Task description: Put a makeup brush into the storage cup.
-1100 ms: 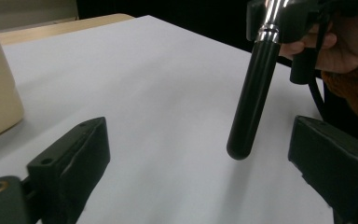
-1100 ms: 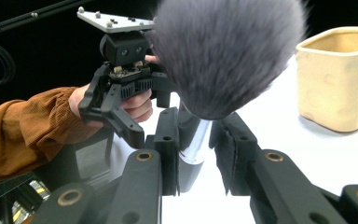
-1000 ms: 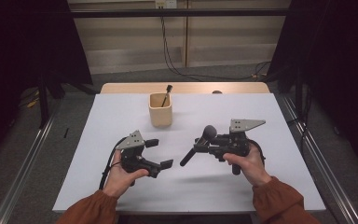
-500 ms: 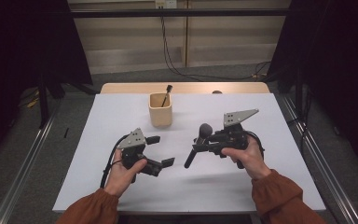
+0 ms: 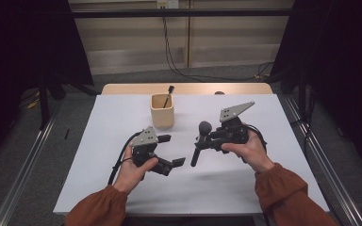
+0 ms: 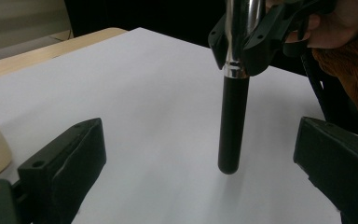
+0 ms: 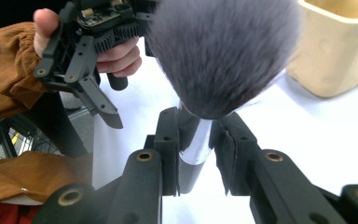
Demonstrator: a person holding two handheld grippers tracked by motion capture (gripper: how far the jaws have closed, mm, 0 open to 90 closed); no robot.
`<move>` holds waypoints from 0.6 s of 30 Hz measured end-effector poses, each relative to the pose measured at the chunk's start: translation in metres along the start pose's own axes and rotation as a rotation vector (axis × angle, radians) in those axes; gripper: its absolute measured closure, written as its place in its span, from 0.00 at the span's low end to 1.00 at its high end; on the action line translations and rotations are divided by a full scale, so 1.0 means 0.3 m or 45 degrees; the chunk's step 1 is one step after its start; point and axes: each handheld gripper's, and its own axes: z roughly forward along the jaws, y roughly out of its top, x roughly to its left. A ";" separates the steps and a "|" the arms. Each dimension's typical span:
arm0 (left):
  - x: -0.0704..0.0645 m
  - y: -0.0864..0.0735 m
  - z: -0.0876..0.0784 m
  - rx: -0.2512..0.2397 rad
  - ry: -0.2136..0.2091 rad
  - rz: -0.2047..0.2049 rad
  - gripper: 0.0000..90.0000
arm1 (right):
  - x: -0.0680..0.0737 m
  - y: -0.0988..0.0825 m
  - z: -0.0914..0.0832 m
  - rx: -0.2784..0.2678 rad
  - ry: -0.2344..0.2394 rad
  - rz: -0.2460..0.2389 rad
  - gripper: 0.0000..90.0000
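The right gripper (image 5: pixel 206 142) clamps a brush (image 5: pixel 199 141) upright by its ferrule; the left gripper (image 5: pixel 170 151) gapes empty beside it. The cup (image 5: pixel 162 111) stands beyond. The right gripper view shows bristles (image 7: pixel 223 51).

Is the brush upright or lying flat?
Roughly upright: the right gripper clamps the brush at its silver collar, bristles up, handle end hanging just above the table.

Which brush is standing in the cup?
The thin dark brush leaning in the beige cup. The other, a big fluffy brush, is clamped in the right gripper above the table.
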 end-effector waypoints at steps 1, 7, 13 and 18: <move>0.000 -0.001 0.006 -0.001 -0.006 -0.008 0.03 | -0.003 0.000 0.002 0.012 -0.004 -0.001 0.81; 0.006 -0.007 0.028 0.016 -0.028 -0.025 0.02 | -0.013 0.003 0.015 0.077 -0.019 -0.006 0.81; 0.002 -0.015 0.048 0.053 -0.034 -0.030 0.03 | -0.015 0.021 0.035 0.160 -0.052 -0.014 0.81; -0.005 -0.023 0.070 0.077 -0.043 -0.019 0.04 | -0.009 0.030 0.052 0.169 -0.039 -0.020 0.81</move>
